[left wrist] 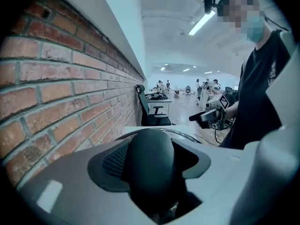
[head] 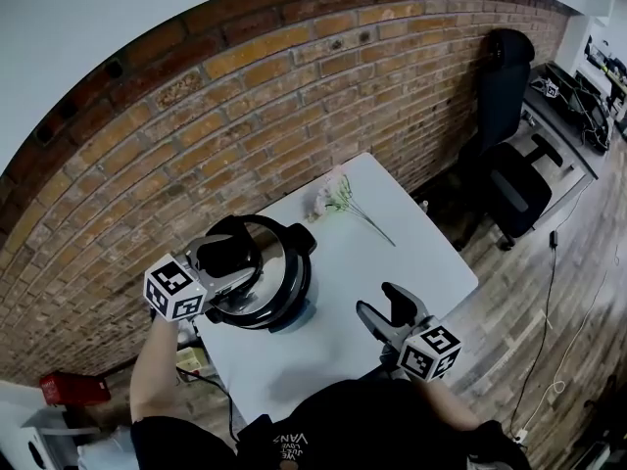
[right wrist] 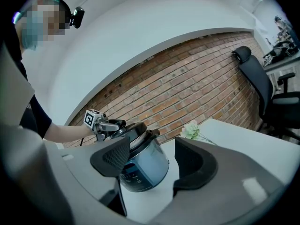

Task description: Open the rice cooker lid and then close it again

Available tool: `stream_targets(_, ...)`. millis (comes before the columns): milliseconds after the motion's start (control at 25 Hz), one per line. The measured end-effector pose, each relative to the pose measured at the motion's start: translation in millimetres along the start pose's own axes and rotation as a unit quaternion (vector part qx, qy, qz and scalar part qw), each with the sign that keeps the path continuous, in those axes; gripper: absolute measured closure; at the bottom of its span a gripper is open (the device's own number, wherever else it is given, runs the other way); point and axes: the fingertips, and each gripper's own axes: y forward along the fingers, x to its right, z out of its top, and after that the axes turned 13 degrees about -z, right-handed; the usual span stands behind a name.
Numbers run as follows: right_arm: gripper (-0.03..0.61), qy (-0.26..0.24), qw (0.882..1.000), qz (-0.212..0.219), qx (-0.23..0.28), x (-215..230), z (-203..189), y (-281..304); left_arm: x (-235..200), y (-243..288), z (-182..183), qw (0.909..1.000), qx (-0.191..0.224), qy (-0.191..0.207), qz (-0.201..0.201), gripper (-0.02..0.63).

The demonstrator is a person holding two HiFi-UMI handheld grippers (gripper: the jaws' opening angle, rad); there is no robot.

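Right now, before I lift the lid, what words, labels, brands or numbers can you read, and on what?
"VANS", probably, upside down on the person's black shirt; the smaller print beside it is blurred.
Dark control panel on the round blue-grey rice cooker: labels too small to read.
White marker cubes: black square patterns only, no letters.

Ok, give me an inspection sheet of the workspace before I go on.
Surface: white table.
Job's things: rice cooker at the table's left, lid down.
Clutter: flower sprig at the far edge.
Grippers: left gripper open, lid handle between its jaws; right gripper open, empty, over the table.
Cables: black cable under the table's left; floor cable at right.
Surroundings: brick wall, office chair, red box on floor.
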Motion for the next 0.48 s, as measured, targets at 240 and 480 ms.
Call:
stream_targets(240,0.284,0.002,1.0,0.0,-0.003,2.6,-1.0,0.6,1.1,4.2,1.2,0.9998,-0.009,0.007,-0.015,0.334)
stream_targets(480,0.284,0.003,1.0,0.006,-0.007,0.3,-3.6,4.3,1.4,7.1,-0.9,0.9996,-0.017,0.017,-0.018,0.334)
